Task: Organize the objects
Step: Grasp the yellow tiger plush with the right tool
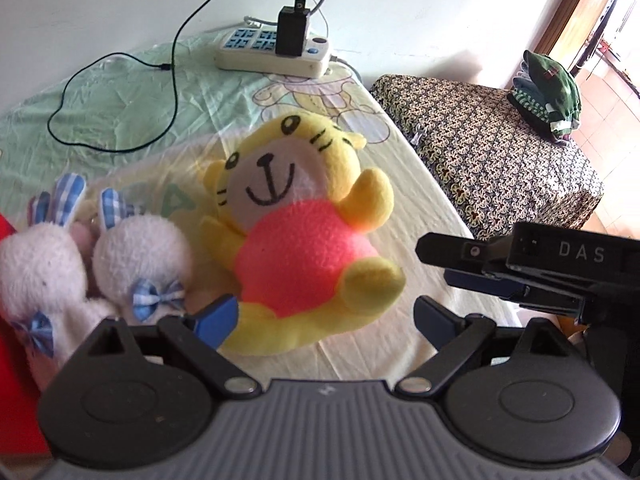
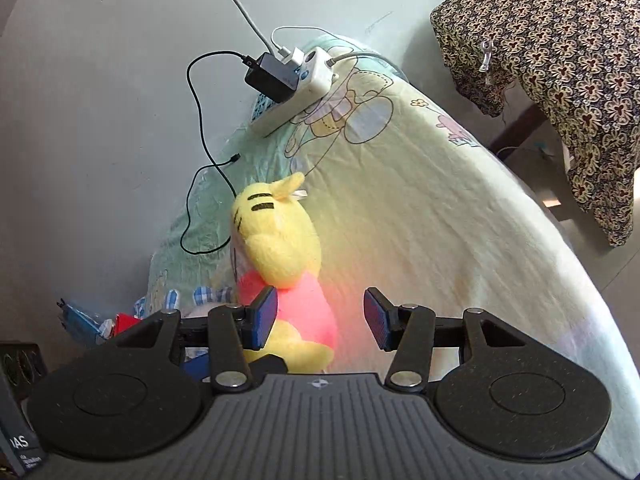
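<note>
Both grippers' jaws open, empty, yellow plush tiger [image 1: 304, 224], cartoon bedsheet [image 1: 400, 184], white wall [image 1: 120, 8]

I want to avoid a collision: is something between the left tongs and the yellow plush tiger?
Nothing visible. The open left tongs face the yellow plush tiger with pink belly directly; the white plush bunnies lie beside it.

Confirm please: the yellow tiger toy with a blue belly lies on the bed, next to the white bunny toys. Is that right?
Not quite. The left wrist view shows that the belly of the tiger toy is pink, not blue. The rest holds: it lies on the bed, next to the white bunny toys.
</note>
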Tool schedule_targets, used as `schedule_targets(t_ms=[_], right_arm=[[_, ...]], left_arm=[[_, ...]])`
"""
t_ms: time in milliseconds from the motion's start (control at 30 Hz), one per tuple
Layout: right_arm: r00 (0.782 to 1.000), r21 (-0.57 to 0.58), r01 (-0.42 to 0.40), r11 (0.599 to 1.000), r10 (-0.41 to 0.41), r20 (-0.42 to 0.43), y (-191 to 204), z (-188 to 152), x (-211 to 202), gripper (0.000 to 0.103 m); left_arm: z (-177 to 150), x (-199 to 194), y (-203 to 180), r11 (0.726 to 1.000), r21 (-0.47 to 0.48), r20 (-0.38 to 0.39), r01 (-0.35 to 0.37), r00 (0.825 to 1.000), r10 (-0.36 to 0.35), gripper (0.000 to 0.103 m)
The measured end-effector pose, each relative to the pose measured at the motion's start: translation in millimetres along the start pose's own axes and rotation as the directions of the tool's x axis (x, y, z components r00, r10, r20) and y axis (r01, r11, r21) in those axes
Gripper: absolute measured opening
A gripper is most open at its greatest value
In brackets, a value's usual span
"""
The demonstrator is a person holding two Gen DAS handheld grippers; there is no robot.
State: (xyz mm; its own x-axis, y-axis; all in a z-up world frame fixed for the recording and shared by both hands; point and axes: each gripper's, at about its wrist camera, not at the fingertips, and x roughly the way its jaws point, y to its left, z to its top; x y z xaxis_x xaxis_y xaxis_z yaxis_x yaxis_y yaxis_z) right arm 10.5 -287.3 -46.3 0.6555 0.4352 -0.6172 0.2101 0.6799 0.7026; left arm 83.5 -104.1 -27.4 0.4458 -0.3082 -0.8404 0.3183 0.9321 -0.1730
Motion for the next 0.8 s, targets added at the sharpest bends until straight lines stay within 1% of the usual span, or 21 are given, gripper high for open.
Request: schedule_targets(t_ms=[100,233,367,433,567,600,667,700,733,800], right_arm=[[1.0,-0.012,-0.007,1.0,0.007,-0.02,4,4,16,0.052],[0.998,-0.027,-0.022,0.999,0.02,-0.063,7,5,36,0.052],[0.994,-0.038,-0.049,0.998,0.045,-0.095,10,5,50,0.052],[0.994,-0.053,-0.05,0.997,0.044,-0.103,11,6,56,0.061],[0.987,-0.035,-0.087,0.996,0.081,-0.138,9,7,68,0.062],[0.985,-0.028,-0.098,0.995,0.092,-0.146,9,7,69,0.061],[0.98,-0.02,-0.12,0.993,0.115,-0.16,11,6,71,0.057],[0.978,-0.019,-0.134,0.991,0.13,-0.165,11,5,71,0.051],[0.975,-0.016,-0.149,0.989,0.144,-0.168,12,5,71,0.049],[0.974,-0.028,-0.154,0.988,0.147,-0.17,15,4,67,0.046]], left_arm=[[4,11,5,1.0,-0.019,-0.007,0.01,1.0,-0.01,0.094],[9,28,15,0.998,-0.052,-0.037,0.021,0.999,-0.023,0.094],[10,42,19,0.998,-0.056,-0.066,0.036,0.997,-0.04,0.095],[10,49,19,0.998,-0.057,-0.075,0.024,0.997,-0.029,0.094],[10,61,31,0.994,-0.102,-0.097,0.038,0.994,-0.048,0.095],[10,63,33,0.993,-0.111,-0.102,0.044,0.993,-0.055,0.095],[9,65,33,0.993,-0.109,-0.104,0.039,0.993,-0.05,0.093],[9,65,32,0.994,-0.102,-0.103,0.035,0.994,-0.045,0.092],[9,65,31,0.995,-0.096,-0.103,0.03,0.994,-0.04,0.091],[9,66,29,0.996,-0.083,-0.107,0.023,0.994,-0.032,0.09]])
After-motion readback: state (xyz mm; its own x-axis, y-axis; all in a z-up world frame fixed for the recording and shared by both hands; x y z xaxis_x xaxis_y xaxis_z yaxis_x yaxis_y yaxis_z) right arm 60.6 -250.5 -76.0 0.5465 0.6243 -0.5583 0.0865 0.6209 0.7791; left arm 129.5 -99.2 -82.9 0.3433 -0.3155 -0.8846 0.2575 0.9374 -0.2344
